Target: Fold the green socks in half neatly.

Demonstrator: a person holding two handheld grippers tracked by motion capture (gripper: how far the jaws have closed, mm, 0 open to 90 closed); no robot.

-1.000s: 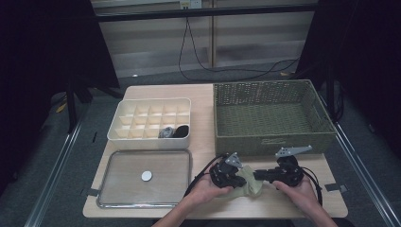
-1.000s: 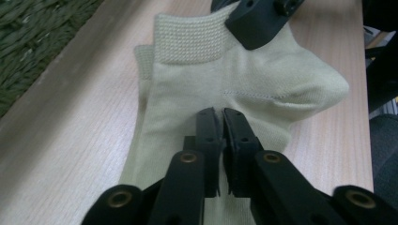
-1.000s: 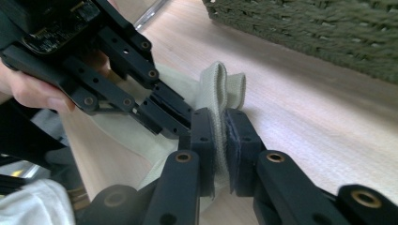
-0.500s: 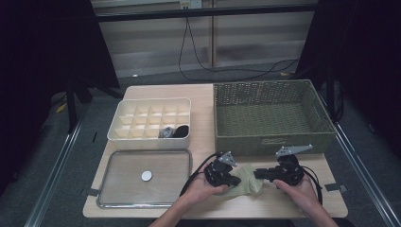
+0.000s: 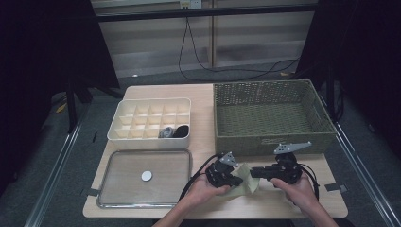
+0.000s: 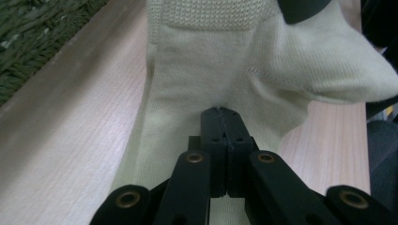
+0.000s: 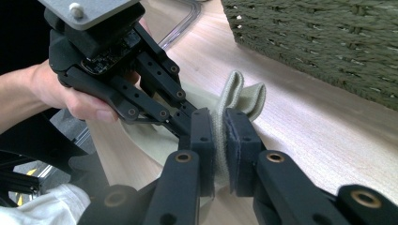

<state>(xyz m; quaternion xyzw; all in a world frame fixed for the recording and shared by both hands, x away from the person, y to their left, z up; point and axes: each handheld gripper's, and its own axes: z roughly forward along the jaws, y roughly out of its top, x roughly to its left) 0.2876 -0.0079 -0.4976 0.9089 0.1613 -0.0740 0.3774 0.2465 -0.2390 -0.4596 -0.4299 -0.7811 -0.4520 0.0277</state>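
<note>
A pale cream sock lies near the table's front edge, between my two grippers. My left gripper comes from the left. Its jaws are pressed together on a thin fold of the sock, as the left gripper view shows. My right gripper comes from the right and is shut on the sock's ribbed cuff, which stands up between the pads of the right gripper. The left gripper meets it almost tip to tip.
A green wicker basket stands just behind the grippers. Left of it is a cream compartment box holding dark rolled items. A clear tray with a small white disc lies at the front left.
The left gripper has edged slightly leftwards and the sock lies a little more spread out between the two grippers. The right hand has barely moved.
</note>
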